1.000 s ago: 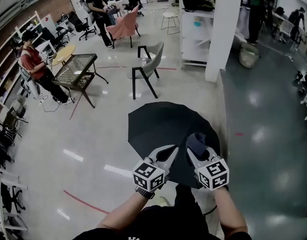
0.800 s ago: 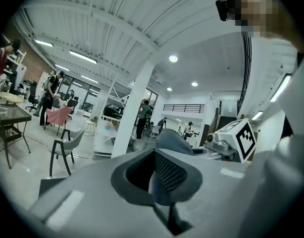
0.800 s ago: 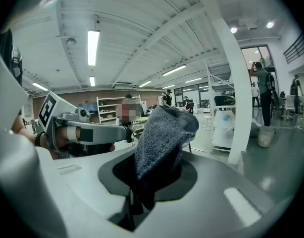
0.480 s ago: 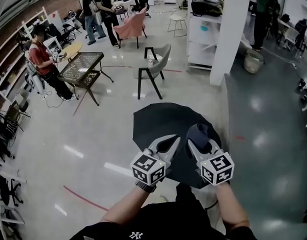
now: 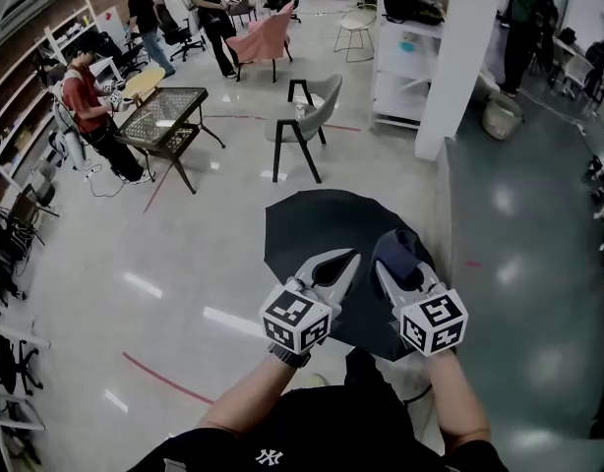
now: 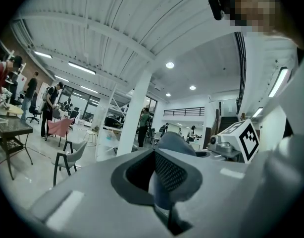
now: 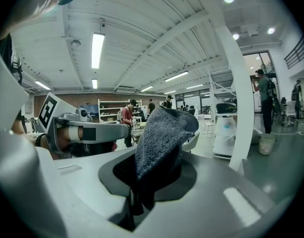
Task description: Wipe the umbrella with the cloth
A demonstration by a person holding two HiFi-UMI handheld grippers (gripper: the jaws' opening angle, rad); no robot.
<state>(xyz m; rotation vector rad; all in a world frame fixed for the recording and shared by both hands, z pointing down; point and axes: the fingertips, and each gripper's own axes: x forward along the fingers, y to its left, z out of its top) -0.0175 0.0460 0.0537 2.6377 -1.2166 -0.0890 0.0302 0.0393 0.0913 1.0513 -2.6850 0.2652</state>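
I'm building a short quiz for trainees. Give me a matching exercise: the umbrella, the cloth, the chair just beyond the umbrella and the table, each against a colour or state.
1 umbrella
2 cloth
3 chair
4 table

A glass-topped
B grey seat, dark legs
C black, open
D pinched in the right gripper

Pairs: 1-C, 2-D, 3-B, 4-A

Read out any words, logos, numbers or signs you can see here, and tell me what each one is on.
"NY": white interlocked monogram on the person's black shirt, at the bottom of the head view.
Marker cubes on the left gripper and right gripper: black-and-white square codes only, no letters or numbers.
Anything on the distant shelves and walls: too small to read.
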